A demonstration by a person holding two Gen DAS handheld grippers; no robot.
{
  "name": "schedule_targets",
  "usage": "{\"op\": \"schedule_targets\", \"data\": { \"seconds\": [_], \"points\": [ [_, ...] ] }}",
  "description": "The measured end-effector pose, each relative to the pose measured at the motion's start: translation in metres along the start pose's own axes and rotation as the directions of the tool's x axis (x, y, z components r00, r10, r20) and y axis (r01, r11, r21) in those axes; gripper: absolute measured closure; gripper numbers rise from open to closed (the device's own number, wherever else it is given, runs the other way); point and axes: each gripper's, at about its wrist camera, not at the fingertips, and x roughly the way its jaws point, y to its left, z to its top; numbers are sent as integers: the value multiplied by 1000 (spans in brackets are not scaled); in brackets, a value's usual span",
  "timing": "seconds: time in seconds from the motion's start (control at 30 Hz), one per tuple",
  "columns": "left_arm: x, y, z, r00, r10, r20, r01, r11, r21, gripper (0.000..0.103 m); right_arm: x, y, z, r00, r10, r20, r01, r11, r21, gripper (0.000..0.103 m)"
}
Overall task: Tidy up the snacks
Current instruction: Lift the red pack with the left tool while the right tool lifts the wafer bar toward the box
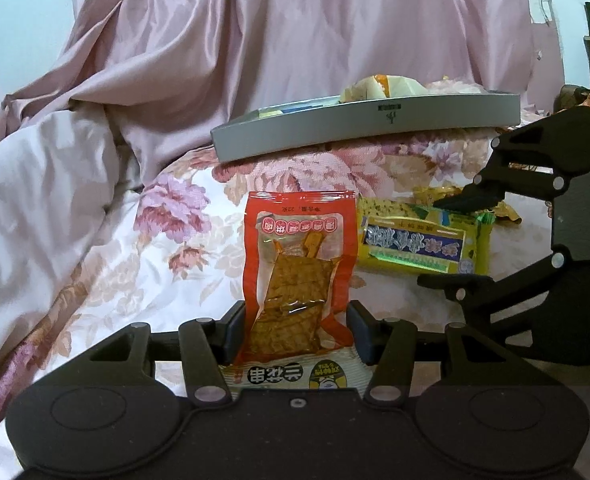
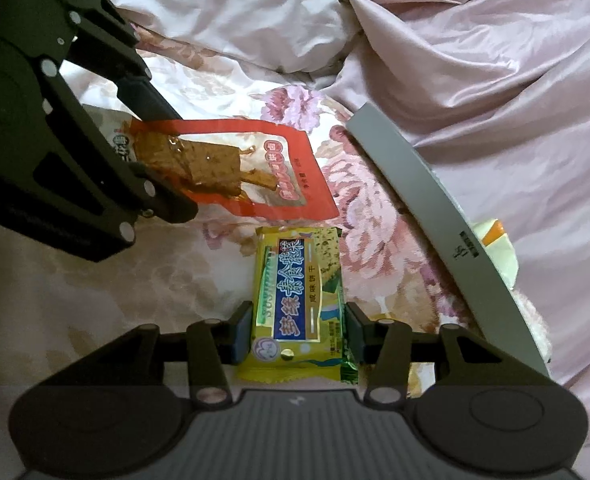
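Left wrist view sitting low over floral bedspread (image 1: pixel 107 248), looking forward and slightly down past own fingers, close to red packet (image 1: pixel 295 264) at frame centre. Right wrist view angling down likewise, close over yellow packet (image 2: pixel 299 304). Both sharing packets, grey tray (image 1: pixel 375 128), pink quilt (image 1: pixel 255 40); each seeing other gripper at frame edge.

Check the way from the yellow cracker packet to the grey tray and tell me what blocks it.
Nothing visible blocks it. The yellow cracker packet sits between the right gripper jaws; only bare floral bedspread lies between it and the grey tray rim. The red snack packet lies off to the side.
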Motion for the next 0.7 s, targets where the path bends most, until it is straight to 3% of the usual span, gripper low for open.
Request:
{"op": "schedule_targets", "data": {
  "seconds": [0.43, 0.7],
  "points": [
    [-1, 3, 5, 1000, 21, 15, -20, 999, -37, 48, -6, -9, 2, 993, -98, 67, 97, 995, 21, 51],
    [1, 5, 30, 997, 54, 58, -48, 993, -104, 48, -16, -19, 6, 976, -174, 133, 170, 985, 38, 51]
  ]
}}
